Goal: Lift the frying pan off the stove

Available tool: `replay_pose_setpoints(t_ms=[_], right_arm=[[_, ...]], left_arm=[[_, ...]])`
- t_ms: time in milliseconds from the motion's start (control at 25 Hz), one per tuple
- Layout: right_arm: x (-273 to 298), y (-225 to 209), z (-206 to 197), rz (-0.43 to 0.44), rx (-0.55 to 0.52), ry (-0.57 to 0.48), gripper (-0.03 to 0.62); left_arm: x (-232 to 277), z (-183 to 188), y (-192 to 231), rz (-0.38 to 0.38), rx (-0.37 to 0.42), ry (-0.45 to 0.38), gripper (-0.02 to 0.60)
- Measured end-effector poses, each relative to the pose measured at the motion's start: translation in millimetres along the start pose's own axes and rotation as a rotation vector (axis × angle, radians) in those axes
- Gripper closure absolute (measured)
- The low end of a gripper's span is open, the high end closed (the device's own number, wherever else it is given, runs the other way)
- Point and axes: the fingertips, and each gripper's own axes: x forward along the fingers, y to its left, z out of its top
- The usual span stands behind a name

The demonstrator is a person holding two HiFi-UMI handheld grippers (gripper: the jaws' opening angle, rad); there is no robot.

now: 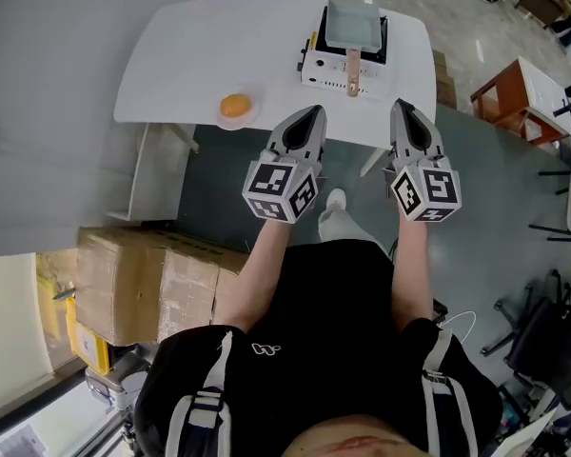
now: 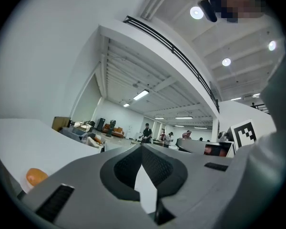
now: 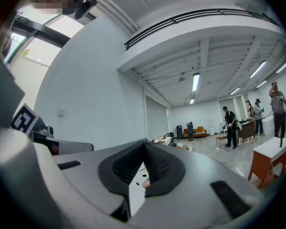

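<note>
Frying pan (image 1: 354,25) is sitting on the white portable stove (image 1: 322,67) toward the far edge of the white table (image 1: 171,55), its wooden handle (image 1: 353,72) pointing back toward the person. Nothing is touching it, so by my reading the lift is not yet under way: the reach, the grip on the handle and the raise are all remaining.

At the far left, closed cardboard boxes (image 1: 143,284) are standing on the floor, their contents hidden. On the table's near-left part a small dish (image 1: 236,120) is holding one round orange thing (image 1: 234,106), possibly a fruit. The left gripper (image 1: 311,113) is hovering over the table's near edge, its jaws pressed together with nothing between them. Beyond it, the rectangular pan is showing a bare, pale inside and is looking empty. The right gripper (image 1: 400,106) is hovering near the handle's end, to its right and apart from it, its jaws likewise pressed together on nothing.
</note>
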Motion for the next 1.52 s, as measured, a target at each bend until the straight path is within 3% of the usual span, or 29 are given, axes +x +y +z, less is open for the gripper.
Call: replay_pose_setpoints(t_ms=[360, 520, 720, 1000, 1200, 1320, 1440, 1520], right_arm=[[101, -85, -12, 0.024, 0.021, 0.068, 0.592], [130, -95, -11, 0.072, 0.032, 0.068, 0.592], [150, -98, -16, 0.114, 0.047, 0.057, 0.592], [160, -105, -40, 0.17, 0.083, 0.101, 0.591], [165, -98, -69, 0.243, 0.143, 0.195, 0.591], [167, -91, -84, 0.291, 0.181, 0.243, 0.587], [165, -82, -103, 0.347, 0.238, 0.299, 0.506], [163, -80, -111, 0.373, 0.284, 0.318, 0.491]], left_arm=[[110, 5, 41, 0.057, -0.007, 0.002, 0.584], [137, 12, 46, 0.065, 0.013, 0.004, 0.584], [154, 12, 59, 0.053, -0.024, 0.003, 0.584], [173, -10, 83, -0.038, -0.156, 0.048, 0.583], [190, -39, 96, -0.103, -0.257, 0.157, 0.577], [199, -57, 95, -0.15, -0.302, 0.222, 0.522], [203, -78, 94, -0.209, -0.401, 0.287, 0.515], [204, -90, 91, -0.246, -0.463, 0.324, 0.439]])
